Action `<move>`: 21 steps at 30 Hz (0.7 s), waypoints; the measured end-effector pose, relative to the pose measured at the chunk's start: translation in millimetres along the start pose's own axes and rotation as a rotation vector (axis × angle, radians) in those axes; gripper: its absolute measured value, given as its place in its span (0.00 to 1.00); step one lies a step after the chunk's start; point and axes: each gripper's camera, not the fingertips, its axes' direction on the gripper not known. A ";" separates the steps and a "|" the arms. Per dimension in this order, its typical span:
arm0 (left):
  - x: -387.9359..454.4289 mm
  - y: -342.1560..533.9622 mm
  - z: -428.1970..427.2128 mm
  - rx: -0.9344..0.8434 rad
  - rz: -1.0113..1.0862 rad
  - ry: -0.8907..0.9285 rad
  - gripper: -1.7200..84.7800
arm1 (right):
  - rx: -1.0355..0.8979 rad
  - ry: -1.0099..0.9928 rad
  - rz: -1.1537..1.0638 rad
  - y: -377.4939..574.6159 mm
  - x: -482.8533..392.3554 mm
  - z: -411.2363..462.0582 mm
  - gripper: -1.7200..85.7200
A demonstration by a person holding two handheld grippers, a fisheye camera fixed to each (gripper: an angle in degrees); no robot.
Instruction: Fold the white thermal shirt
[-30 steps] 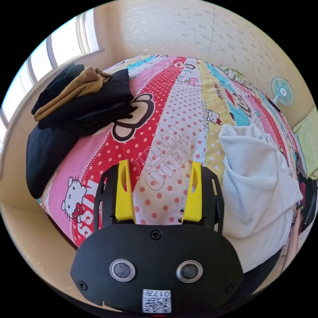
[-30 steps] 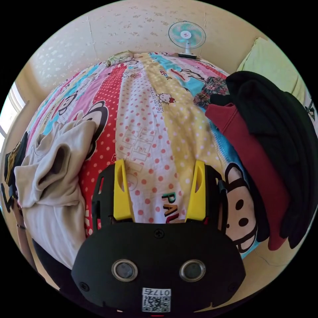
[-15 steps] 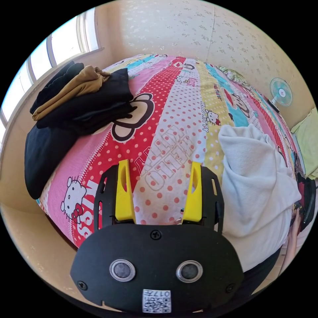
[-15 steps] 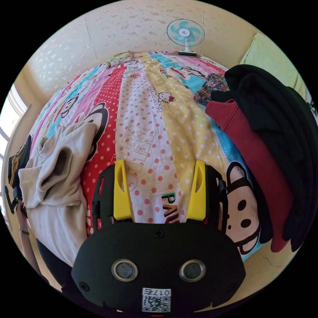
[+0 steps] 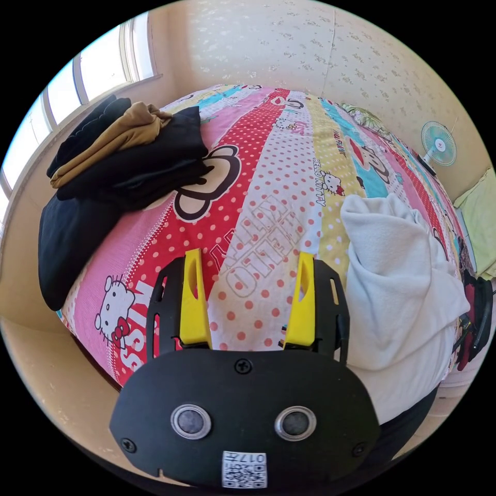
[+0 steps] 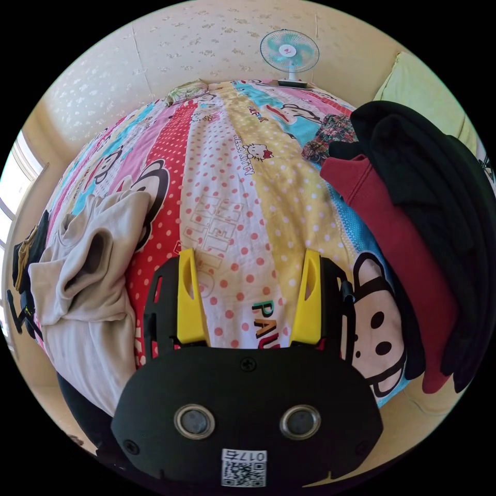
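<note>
Lying crumpled on the bed between both spread, empty claws, white shirt: right of left claw, left of right claw, equally near each.

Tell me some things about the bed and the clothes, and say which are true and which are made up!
1. The white shirt lies crumpled on the bed. True.
2. The left tongs pinch the shirt. False: their jaws stand apart over bare bedspread, with the shirt off to one side.
3. A fan stands at the far end of the bed. True.
4. The right tongs are shut. False: their jaws are wide apart, with nothing between them.
5. A red garment lies beside a black one. True.
6. The dark pile by the window has a green piece on top. False: the piece is tan.
</note>
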 end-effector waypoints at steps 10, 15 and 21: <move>4.0 -5.9 2.9 0.001 0.000 0.000 0.30 | 0.000 0.000 0.000 0.5 1.9 0.4 0.33; 6.3 -8.8 4.1 0.001 -0.001 0.000 0.30 | 0.000 -0.001 0.000 0.8 1.6 1.0 0.33; 9.8 -12.4 5.5 0.002 -0.001 0.000 0.30 | 0.000 -0.001 0.000 1.5 0.2 2.2 0.33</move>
